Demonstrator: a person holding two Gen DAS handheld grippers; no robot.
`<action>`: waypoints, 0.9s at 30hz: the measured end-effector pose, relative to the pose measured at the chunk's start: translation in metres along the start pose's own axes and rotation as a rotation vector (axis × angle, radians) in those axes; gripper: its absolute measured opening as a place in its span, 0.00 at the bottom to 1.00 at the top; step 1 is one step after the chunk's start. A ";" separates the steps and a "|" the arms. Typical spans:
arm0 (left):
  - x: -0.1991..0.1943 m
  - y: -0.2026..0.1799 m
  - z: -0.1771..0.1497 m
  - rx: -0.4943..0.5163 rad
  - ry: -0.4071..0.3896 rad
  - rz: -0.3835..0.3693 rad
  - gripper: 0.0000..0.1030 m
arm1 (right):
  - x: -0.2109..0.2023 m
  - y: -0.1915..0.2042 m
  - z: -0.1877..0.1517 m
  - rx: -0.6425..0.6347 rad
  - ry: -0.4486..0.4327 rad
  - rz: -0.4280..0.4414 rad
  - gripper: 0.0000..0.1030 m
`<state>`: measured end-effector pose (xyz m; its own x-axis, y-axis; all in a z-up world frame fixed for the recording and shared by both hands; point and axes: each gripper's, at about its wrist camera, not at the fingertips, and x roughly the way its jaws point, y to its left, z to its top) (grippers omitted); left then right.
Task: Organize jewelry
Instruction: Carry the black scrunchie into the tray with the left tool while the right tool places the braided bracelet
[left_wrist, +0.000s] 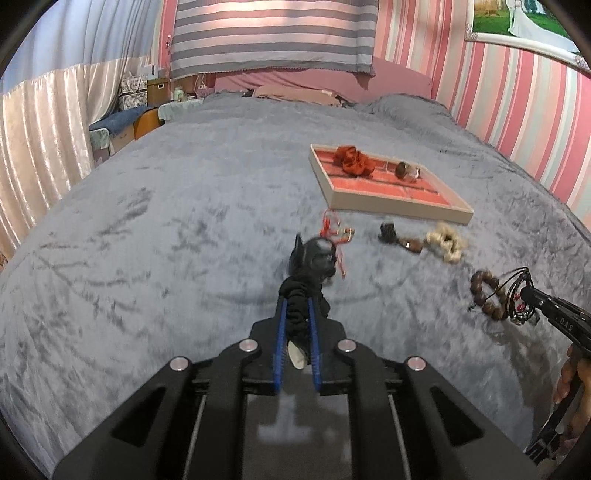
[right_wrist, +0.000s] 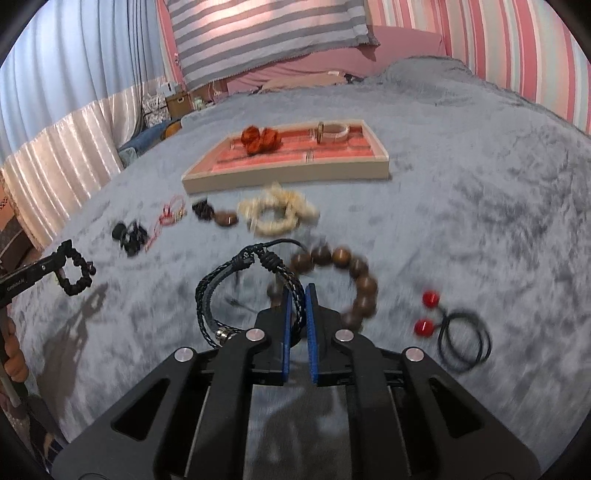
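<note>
Black scrunchie (left_wrist: 300, 309) clamped between left gripper (left_wrist: 296, 300) fingers, near side of jewelry tray (left_wrist: 397, 211). Braided leather bracelet (right_wrist: 236, 291) pinched in right gripper (right_wrist: 295, 291), near side of tray, above wooden bead bracelet (right_wrist: 354, 280).

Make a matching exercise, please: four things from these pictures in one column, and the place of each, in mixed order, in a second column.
Things:
1. black scrunchie
2. braided bracelet
3. red scrunchie
4. cream scrunchie

Places:
A. on the bed, in front of the tray
B. in the left gripper
C. inside the tray
D. in the right gripper

Pairs: 1-B, 2-D, 3-C, 4-A
</note>
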<state>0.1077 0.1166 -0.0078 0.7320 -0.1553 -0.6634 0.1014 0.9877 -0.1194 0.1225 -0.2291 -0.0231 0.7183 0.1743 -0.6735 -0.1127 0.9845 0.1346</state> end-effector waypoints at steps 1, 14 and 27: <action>0.000 -0.001 0.006 0.000 -0.006 -0.005 0.11 | 0.000 -0.001 0.005 0.000 -0.007 0.002 0.08; 0.018 -0.035 0.096 0.055 -0.066 -0.056 0.11 | 0.011 -0.019 0.100 -0.008 -0.085 0.006 0.08; 0.093 -0.059 0.176 0.033 -0.009 -0.126 0.11 | 0.070 -0.046 0.184 -0.004 -0.086 -0.014 0.08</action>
<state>0.2884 0.0470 0.0679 0.7182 -0.2782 -0.6378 0.2152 0.9605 -0.1767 0.3046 -0.2663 0.0570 0.7760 0.1581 -0.6106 -0.1050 0.9869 0.1222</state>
